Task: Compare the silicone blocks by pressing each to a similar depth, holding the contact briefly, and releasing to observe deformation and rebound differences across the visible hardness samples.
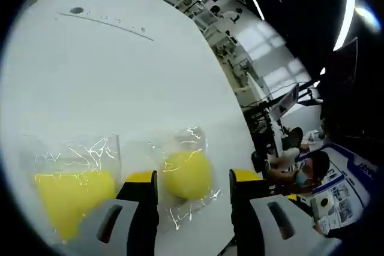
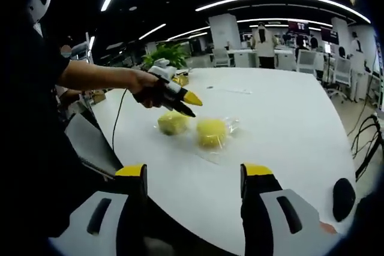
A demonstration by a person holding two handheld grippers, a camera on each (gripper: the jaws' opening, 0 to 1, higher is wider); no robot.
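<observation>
In the left gripper view, the left tool (image 1: 193,178) is standing wide open, and its two yellow-tipped jaws are rising from the bottom on both sides of a rounded yellow silicone block (image 1: 187,174). The block is lying in a clear plastic bag (image 1: 191,208) on the white counter (image 1: 120,82). It is hard to tell if the jaws are touching the block or the bag, because the wrinkled plastic is shining and is hiding the edges. A second yellow block (image 1: 72,199), more square, is lying to the left, also under plastic; the left jaw is covering its lower right part and its lower end is hard to make out.

In the right gripper view, the right tool (image 2: 192,175) is also open wide and is holding nothing; it is hovering near the counter edge (image 2: 198,202), well apart from the blocks. Farther on the counter, two yellow blocks are lying close together: the left one (image 2: 172,123) and the right one (image 2: 211,132), which is sitting in clear plastic. The left tool (image 2: 187,105) is appearing here from the left, in a person's hand (image 2: 146,85), with its yellow tips above the left block. From this angle I cannot tell how far it is open, or if it is touching the block. In the background, office desks and people are too small to make out.
</observation>
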